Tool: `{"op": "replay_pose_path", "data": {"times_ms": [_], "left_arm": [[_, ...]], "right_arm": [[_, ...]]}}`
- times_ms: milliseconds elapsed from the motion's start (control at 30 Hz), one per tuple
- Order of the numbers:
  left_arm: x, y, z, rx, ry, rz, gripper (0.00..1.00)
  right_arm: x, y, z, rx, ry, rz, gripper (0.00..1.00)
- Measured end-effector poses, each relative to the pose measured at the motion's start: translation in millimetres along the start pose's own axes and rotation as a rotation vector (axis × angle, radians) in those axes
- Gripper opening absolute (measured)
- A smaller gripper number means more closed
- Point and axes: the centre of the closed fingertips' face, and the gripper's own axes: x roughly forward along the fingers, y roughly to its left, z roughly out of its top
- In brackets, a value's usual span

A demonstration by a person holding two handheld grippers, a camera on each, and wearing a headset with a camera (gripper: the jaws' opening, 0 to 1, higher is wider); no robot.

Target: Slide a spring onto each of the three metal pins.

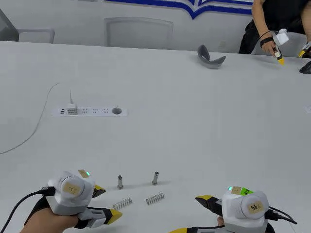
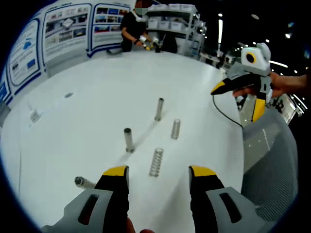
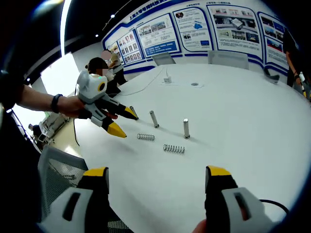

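Two short metal pins stand upright near the table's front edge, one (image 1: pixel 120 182) on the left and one (image 1: pixel 155 178) on the right. Two small springs lie flat just in front of them, a left spring (image 1: pixel 122 203) and a right spring (image 1: pixel 155 198). My left gripper (image 1: pixel 108 204) is open beside the left spring, which lies ahead of its jaws (image 2: pixel 156 161). A third pin (image 3: pixel 132 112) shows right by its upper finger. My right gripper (image 1: pixel 190 214) is open with nothing in it, to the right of the springs (image 3: pixel 174 148).
A white power strip (image 1: pixel 90 111) with a plugged adapter and a cable lies in the mid-left of the table. A grey curved object (image 1: pixel 211 57) rests at the far side. Another person (image 1: pixel 277 19) works at the far right corner. Chairs stand behind the table.
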Motion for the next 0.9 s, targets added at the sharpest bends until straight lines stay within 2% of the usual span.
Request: {"op": "replay_pose_path", "data": {"times_ms": [367,767,900], "left_arm": [[29.2,-0.1,-10.3,-0.013,0.033,-0.016,0.37],[37.6,6.9,-22.0,0.018,0.066,0.010,0.23],[37.8,9.4,-21.4,0.037,0.063,0.026,0.19]], "right_arm": [[-2.6,1.1,-6.3,0.011,0.005,0.004,0.83],[-4.0,3.1,-11.8,0.022,0.013,0.005,0.82],[-2.7,3.2,-13.9,0.026,0.016,0.009,0.82]]}}
